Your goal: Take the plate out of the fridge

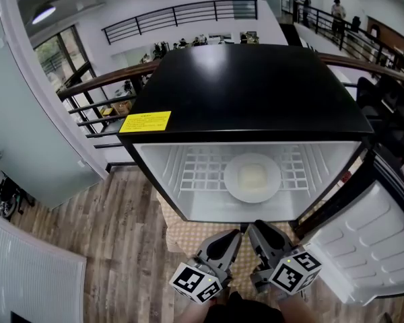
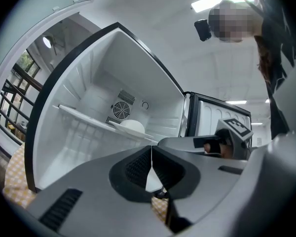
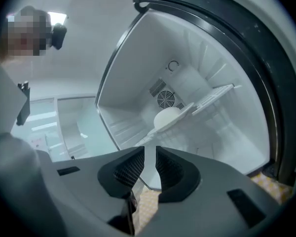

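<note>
Likely stiff, slick and breakable, the plate (image 1: 252,177) inside the fridge (image 1: 249,93) suits a near-rim hold; left gripper (image 2: 151,152) fingers clenched empty, right gripper (image 3: 150,154) fingers barely parted.

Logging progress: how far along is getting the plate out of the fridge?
Done: fridge door stands open. In hand: nothing; left hand-held gripper and right hand-held gripper hover empty. Left: gripping the plate on the wire shelf, lifting it out.

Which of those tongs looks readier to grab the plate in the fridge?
Probably the right tongs: they sit straight in front of the plate with jaws slightly apart, while the left tongs are shut and slightly aside.
</note>
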